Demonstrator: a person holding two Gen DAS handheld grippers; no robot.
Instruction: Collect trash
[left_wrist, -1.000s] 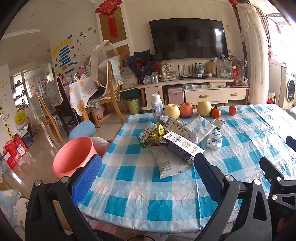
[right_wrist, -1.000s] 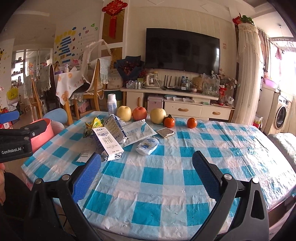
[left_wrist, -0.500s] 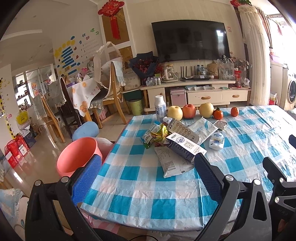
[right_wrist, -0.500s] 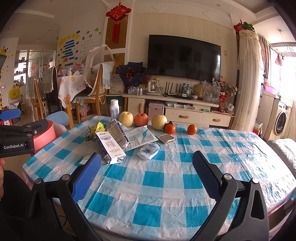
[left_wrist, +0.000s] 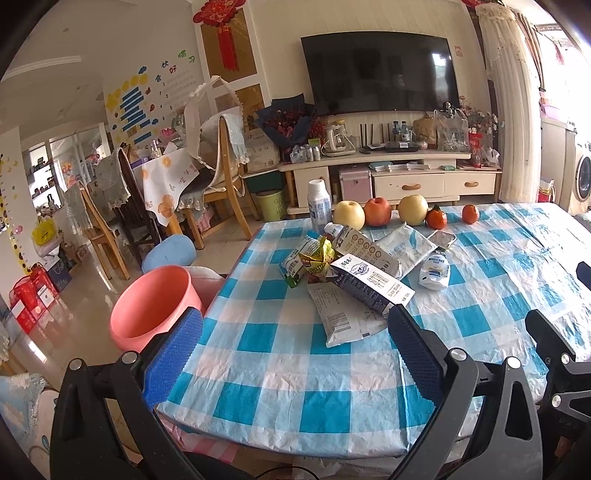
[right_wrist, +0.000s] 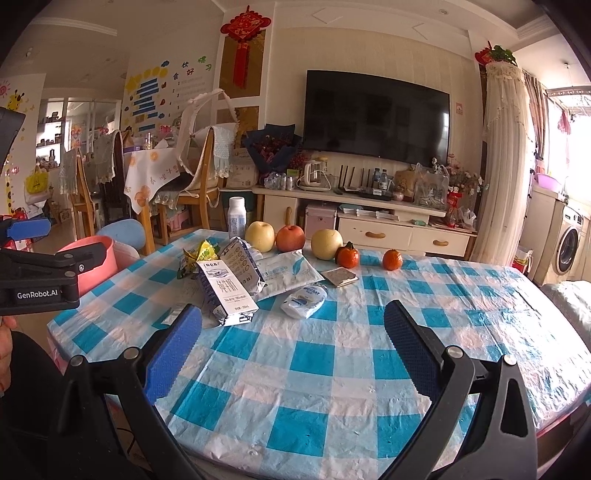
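Observation:
A heap of trash lies on the blue-checked tablecloth: a milk carton, a second carton, a yellow-green wrapper, flat white pouches and a small white bottle on its side. A pink bucket stands beside the table's left edge. My left gripper hangs open over the near table edge, short of the heap. My right gripper is open above bare cloth, right of the heap.
Apples, a pear and two oranges line the far table edge beside an upright white bottle. A flat foil packet lies near them. Chairs, a blue stool and a TV cabinet stand beyond.
Both grippers have drawn back and risen a little, so the table looks slightly farther away. Their jaws stay wide apart and the trash has not moved.

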